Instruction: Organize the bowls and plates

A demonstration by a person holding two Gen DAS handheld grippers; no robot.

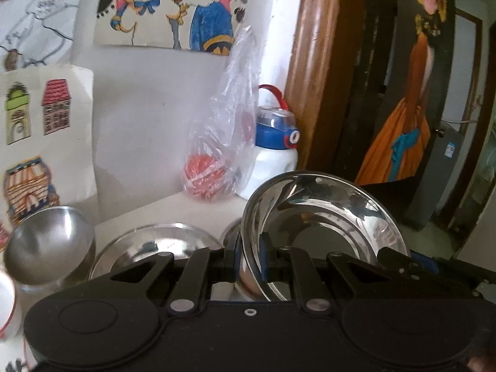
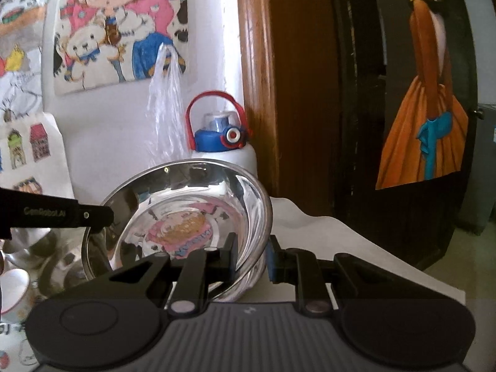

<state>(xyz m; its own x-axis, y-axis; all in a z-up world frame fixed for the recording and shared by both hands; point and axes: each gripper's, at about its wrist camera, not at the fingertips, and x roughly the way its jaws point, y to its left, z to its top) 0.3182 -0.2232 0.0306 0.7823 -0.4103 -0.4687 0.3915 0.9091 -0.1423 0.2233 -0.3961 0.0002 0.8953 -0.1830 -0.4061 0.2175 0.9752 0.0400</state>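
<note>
Both grippers hold one shiny steel bowl above the white table, tilted with its inside towards the cameras. My left gripper is shut on the bowl's left rim, one pad inside and one outside. My right gripper is shut on the right rim of the same bowl. The right gripper shows past the bowl's far side in the left wrist view. The left gripper reaches in from the left in the right wrist view. Below to the left rest a matte steel bowl and a shallow shiny dish.
A white bottle with a blue lid and a plastic bag holding something red stand against the wall at the back. A red-rimmed white cup is at the far left. The table edge and a wooden door frame lie to the right.
</note>
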